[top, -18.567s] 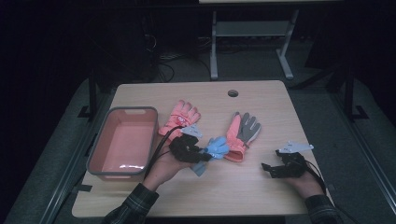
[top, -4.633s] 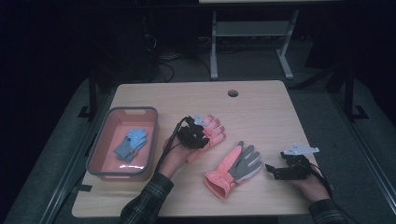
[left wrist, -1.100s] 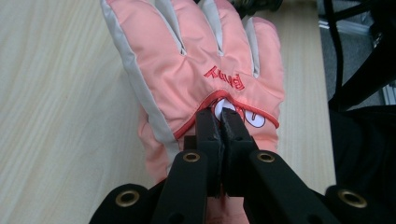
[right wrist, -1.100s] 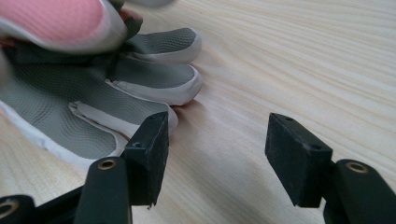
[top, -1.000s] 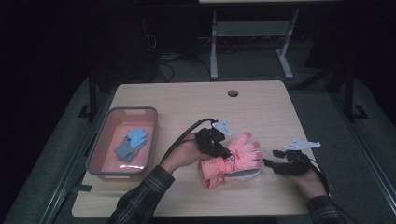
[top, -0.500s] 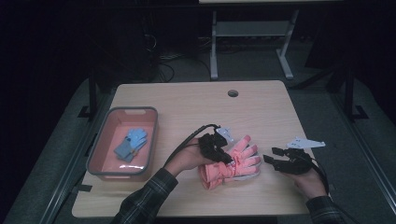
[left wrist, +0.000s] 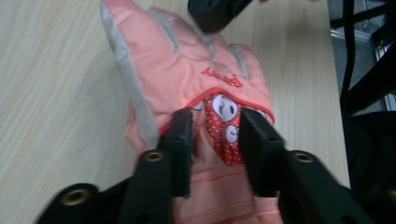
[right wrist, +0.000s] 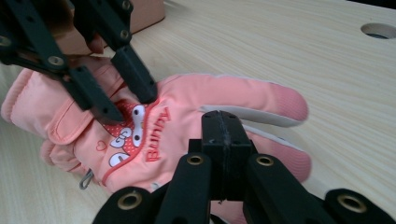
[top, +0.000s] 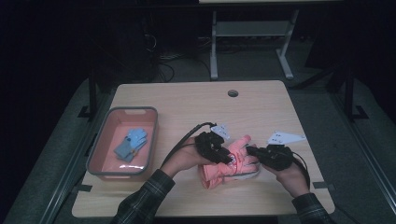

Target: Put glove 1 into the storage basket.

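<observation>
Beside the pink tray, stacked pink gloves lie on the table. The left gripper has just been opening, its jaws narrowly apart over the top glove. The right gripper has just clamped together on the gloves' fingers.

A bin sits on the table at nine o'clock with a small glove inside. At five o'clock, one glove lies on another; a hole sits at twelve.

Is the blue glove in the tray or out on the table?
In the tray. The high view shows the blue glove lying flat on the floor of the pink tray, inside its grey rim, left of the pink gloves.
</observation>
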Tool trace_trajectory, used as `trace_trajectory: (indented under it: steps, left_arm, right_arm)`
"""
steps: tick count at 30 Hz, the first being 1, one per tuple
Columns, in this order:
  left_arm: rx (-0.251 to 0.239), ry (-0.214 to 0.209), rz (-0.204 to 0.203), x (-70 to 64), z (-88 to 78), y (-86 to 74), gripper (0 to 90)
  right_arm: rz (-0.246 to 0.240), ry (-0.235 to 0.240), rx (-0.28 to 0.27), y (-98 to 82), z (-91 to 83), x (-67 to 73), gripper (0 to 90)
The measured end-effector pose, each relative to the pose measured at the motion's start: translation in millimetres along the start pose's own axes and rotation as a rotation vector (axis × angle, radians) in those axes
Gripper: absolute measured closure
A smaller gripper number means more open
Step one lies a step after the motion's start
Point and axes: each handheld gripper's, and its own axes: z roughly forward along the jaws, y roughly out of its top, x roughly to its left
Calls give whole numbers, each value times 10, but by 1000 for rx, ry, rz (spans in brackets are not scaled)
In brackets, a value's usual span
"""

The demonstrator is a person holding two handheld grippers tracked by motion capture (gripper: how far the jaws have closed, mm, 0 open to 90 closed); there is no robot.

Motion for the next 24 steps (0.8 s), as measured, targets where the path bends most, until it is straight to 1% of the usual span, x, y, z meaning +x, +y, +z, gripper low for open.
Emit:
trace_trajectory:
  steps: [2,4,5,7,9,10,11,12,13,15,16,17,19,20,21,24]
  left_arm:
    - [-8,-1,3,-29,-25,-2,592]
    - [-12,16,16,-50,-50,-1,559]
    - [-19,22,17,-57,-68,-1,540]
    - [-33,35,16,-61,-113,-5,518]
    - [-49,49,9,-62,-165,-16,481]
    - [-68,66,-8,-52,-231,-37,439]
    - [-68,66,-8,-52,-231,-37,417]
    - [-72,82,-17,-41,-260,-48,417]
    - [-78,102,-41,-9,-298,-76,349]
    - [-71,117,-56,26,-301,-96,294]
    - [-68,122,-71,39,-291,-108,275]
    - [-67,129,-70,56,-281,-119,264]
    - [-62,122,-75,78,-255,-142,262]
    - [-67,119,-81,88,-240,-153,259]
    - [-75,115,-89,99,-226,-161,258]
    - [-70,120,-92,140,-204,-170,242]
  right_arm:
    - [-9,-1,-5,28,24,35,900]
    - [-8,1,-25,65,21,61,900]
    - [-11,10,-37,99,20,88,900]
    - [-21,19,-42,140,40,124,900]
    - [-31,28,-30,157,96,155,900]
    - [-41,23,7,139,173,178,900]
    - [-41,23,7,139,173,178,900]
    - [-46,20,11,129,190,178,900]
    - [-33,20,21,111,204,168,900]
    - [-33,16,18,111,191,166,900]
    - [-32,12,14,116,172,169,900]
    - [-28,12,15,121,145,178,900]
    - [-28,17,18,117,94,196,900]
    - [-26,15,20,112,85,202,900]
    - [-26,16,31,101,93,199,900]
    - [-19,19,65,55,167,191,900]
